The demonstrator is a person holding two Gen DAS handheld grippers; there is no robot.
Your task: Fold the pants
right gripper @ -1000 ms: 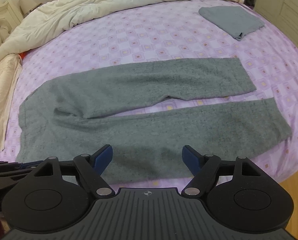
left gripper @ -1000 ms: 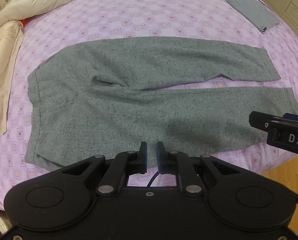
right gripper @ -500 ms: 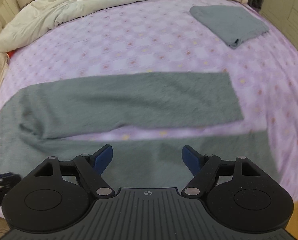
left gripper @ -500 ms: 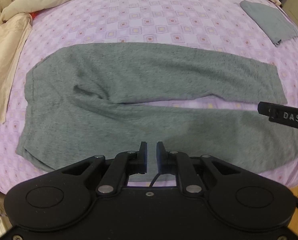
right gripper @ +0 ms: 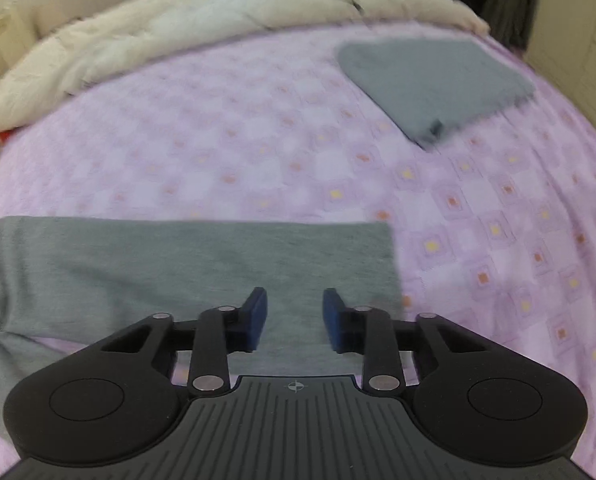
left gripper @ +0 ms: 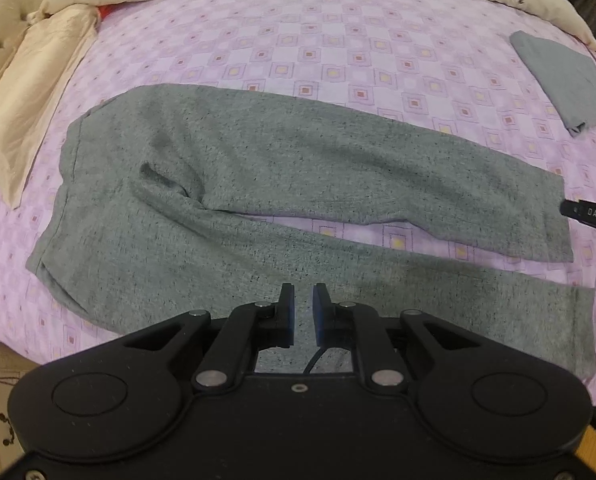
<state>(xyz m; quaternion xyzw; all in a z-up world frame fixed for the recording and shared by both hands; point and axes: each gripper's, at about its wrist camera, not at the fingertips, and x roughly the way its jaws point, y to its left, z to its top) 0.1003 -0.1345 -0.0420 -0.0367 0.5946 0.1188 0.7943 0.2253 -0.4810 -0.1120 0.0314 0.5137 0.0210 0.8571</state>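
A: Biggest thing first: the bed (left gripper: 338,44) in its lilac checked sheet is filling both views, with a cream duvet (right gripper: 202,28) lying bunched along the far edge.

B: And on the sheet, the grey pants (left gripper: 258,184) are lying flat, waistband to the left, two legs running out to the right. The far leg is angling slightly away from the near one, and a sliver of sheet is showing between them.

A: There is a crease sitting at the crotch where the legs are meeting. Next down in size, a beige pillow (left gripper: 26,112) is resting at the left edge of the bed, just beside the waistband.

B: Then a folded grey cloth (left gripper: 566,84) is lying well apart from the pants, up in the far right corner. The right wrist view is blurred, but it is showing that cloth too.

A: Now the tools. The left gripper (left gripper: 301,316) is hovering over the near leg's lower edge, its jaws nearly together with only a narrow slit between them, and nothing is sitting in that slit.

B: The right gripper (right gripper: 295,318) is hanging over the cuff end of the far leg, jaws spread wide, blue pads (right gripper: 258,316) facing each other with grey fabric showing below the gap. It is gripping nothing.

A: And from the left camera, the tip of that right tool is poking in at the right edge, near the far cuff.
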